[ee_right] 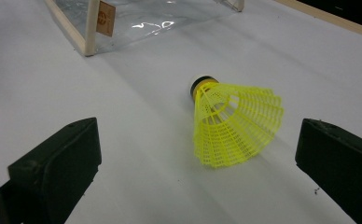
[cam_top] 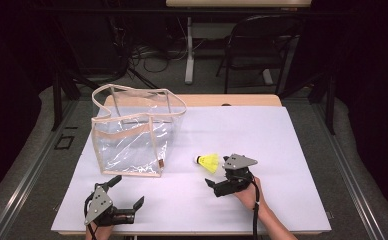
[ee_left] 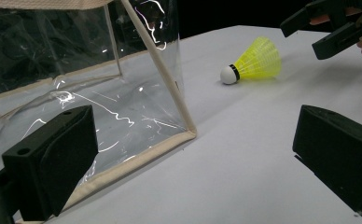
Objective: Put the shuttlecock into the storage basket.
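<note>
The shuttlecock (cam_top: 208, 162) lay on its side on the white table (cam_top: 282, 150), just to the right of the clear bag (cam_top: 132, 135) and just in front of our right gripper (cam_top: 222, 175). In the right gripper view its yellow skirt (ee_right: 235, 126) opened toward the camera and its cork end (ee_right: 198, 84) pointed away, toward the bag. Our right gripper had its jaws wide apart and held nothing; the skirt was ahead of them, a little nearer to the right jaw, and not yet between them. Our left gripper (cam_top: 124, 192) also stood wide and empty, near the front corner of the bag, whose beige edge (ee_left: 170, 79) we saw close in the left gripper view. We judged that the step in hand was to reach and take the shuttlecock. To do it well, we thought we should move the right gripper forward and a little to the side, until the skirt sat in the middle between the jaws, and keep the jaws low above the table. The plastic skirt looked light and springy, so we expected it could roll or slip away if one jaw touched it first. Closing slowly and gently on the skirt, near the cork where it is narrower and stiffer, seemed safer to us. The bag stood upright with its mouth open upward, so the left gripper was well placed to steady its rim if needed.
</note>
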A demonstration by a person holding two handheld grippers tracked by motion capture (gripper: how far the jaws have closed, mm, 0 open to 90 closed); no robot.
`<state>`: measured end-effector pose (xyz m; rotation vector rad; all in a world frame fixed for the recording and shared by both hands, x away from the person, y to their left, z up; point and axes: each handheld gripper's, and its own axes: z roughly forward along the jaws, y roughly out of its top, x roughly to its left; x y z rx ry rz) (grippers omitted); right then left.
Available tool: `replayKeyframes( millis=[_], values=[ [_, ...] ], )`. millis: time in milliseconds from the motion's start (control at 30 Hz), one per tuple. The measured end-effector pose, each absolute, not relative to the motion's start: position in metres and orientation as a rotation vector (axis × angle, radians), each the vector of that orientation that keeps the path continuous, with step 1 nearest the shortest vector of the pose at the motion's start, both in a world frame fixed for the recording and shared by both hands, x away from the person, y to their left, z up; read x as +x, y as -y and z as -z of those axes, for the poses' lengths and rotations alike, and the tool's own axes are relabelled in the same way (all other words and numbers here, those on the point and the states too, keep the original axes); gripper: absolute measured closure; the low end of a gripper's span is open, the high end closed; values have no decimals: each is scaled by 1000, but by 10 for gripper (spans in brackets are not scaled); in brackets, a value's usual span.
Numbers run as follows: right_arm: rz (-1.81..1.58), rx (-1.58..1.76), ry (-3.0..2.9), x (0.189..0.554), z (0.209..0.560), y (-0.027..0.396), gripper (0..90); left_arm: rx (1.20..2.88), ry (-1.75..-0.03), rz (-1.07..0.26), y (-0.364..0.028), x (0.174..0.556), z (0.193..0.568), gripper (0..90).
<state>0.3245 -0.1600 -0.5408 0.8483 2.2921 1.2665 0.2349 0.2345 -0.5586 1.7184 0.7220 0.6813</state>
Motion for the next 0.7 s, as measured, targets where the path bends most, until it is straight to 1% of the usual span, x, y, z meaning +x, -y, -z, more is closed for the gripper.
replayKeyframes(
  millis=[167, 300, 400, 467, 567, 633, 667, 700],
  values=[
    [-1244, 869, -2298, 330, 543, 154, 8, 1716, -722, -682, -235, 235, 559, 0],
    [-1225, 882, -2298, 333, 545, 150, 53, 1714, -721, -680, -235, 235, 559, 0],
    [-1190, 896, -2300, 335, 547, 144, 138, 1713, -722, -680, -235, 235, 559, 0],
    [-1176, 908, -2297, 336, 549, 142, 157, 1714, -721, -679, -235, 235, 559, 0],
    [-1141, 928, -2291, 338, 551, 140, 238, 1714, -719, -678, -235, 235, 558, 0],
    [-1118, 949, -2288, 339, 552, 139, 311, 1713, -719, -677, -235, 235, 558, 1],
    [-1118, 949, -2288, 339, 552, 139, 311, 1714, -719, -678, -235, 235, 558, 1],
    [-1111, 956, -2290, 340, 554, 140, 375, 1714, -719, -676, -235, 235, 558, 1]
  ],
)
